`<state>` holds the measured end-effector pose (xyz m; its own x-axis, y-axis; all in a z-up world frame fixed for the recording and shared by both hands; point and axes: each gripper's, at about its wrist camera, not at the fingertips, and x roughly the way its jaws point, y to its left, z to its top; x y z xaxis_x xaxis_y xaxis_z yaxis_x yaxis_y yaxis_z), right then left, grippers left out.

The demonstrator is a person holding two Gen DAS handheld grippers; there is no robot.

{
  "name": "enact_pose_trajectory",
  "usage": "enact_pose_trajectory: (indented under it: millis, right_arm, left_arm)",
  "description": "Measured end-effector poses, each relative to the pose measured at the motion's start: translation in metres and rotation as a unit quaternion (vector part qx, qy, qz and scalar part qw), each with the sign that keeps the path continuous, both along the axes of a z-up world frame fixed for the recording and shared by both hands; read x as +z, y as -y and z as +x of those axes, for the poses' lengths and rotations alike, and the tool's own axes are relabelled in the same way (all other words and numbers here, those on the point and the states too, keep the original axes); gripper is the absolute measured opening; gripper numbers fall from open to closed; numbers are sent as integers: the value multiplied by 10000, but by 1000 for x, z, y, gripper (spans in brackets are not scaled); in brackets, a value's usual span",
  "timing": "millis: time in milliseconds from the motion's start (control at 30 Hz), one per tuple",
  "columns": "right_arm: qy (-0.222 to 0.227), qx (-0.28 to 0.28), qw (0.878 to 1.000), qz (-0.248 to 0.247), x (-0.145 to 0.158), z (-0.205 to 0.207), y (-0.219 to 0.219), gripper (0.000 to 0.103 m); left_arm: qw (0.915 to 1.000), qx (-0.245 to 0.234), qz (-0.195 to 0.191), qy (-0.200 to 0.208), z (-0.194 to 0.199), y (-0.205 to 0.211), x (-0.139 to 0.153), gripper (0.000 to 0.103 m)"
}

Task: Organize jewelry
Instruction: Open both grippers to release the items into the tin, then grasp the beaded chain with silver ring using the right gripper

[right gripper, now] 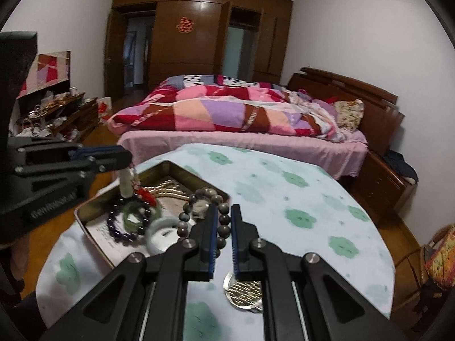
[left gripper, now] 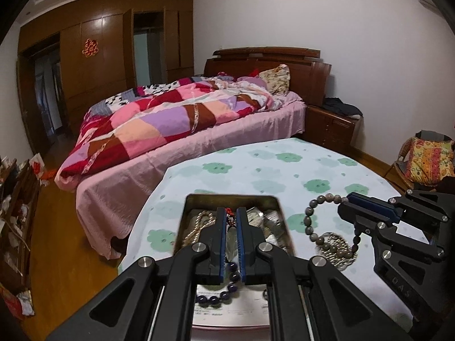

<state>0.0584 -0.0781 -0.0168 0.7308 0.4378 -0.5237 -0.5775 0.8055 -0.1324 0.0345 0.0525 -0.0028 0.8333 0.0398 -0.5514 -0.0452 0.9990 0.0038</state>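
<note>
A metal tin (left gripper: 273, 199) (right gripper: 85, 221) sits on the round table, holding gold chains (left gripper: 199, 224), a white bangle (right gripper: 163, 234) and other jewelry. My left gripper (left gripper: 233, 213) (right gripper: 129, 157) is shut on a jade pendant (right gripper: 126, 184) with red cord; a dark purple bead bracelet (left gripper: 224, 292) (right gripper: 128, 224) hangs from it over the tin. My right gripper (right gripper: 224, 213) (left gripper: 345, 200) is shut on a grey bead bracelet (left gripper: 310, 221) (right gripper: 221, 224), held above the table beside the tin. A round silver lid (right gripper: 246, 292) (left gripper: 337, 251) lies below it.
The table (right gripper: 298, 199) has a white cloth with green flowers. A bed (left gripper: 176, 119) with a patchwork quilt stands behind it, a wooden nightstand (left gripper: 330, 125) to the right, a wicker chair (left gripper: 423, 159) at far right, and a cluttered dresser (right gripper: 59, 113) at left.
</note>
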Motion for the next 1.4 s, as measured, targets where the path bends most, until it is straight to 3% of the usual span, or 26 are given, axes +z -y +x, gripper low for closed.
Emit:
enact_pose_trajectory:
  millis: [600, 667, 700, 767, 800, 833, 900, 1233, 1400]
  right_arm:
    - [-543, 608, 9952, -543, -50, 4, -57, 11]
    - [-618, 654, 9945, -544, -54, 5, -58, 15]
    - [-640, 674, 9942, -544, -55, 4, -57, 27]
    - [-644, 694, 9941, -526, -56, 2, -55, 37]
    - [-639, 688, 9942, -524, -56, 2, -55, 40]
    - [-630, 669, 9944, -515, -56, 2, -53, 46]
    - [-602, 616, 9952, -472, -55, 1, -49, 54]
    - [-649, -244, 9969, -376, -58, 15, 17, 53]
    - [-837, -676, 9934, -392, -65, 29, 44, 44]
  left_arm:
    - [9973, 247, -100, -690, 16, -24, -57, 6]
    - [9970, 267, -154, -704, 16, -25, -57, 7]
    - [9971, 248, -174, -701, 16, -24, -57, 7]
    - [9970, 290, -101, -714, 16, -23, -56, 11]
    - [9970, 317, -82, -708, 16, -23, -55, 25]
    - [9970, 368, -48, -683, 15, -22, -54, 45]
    - [9972, 480, 19, -574, 13, -22, -51, 69]
    - [9975, 426, 68, -567, 10, -9, -49, 70]
    - [9972, 280, 174, -665, 14, 8, -55, 70]
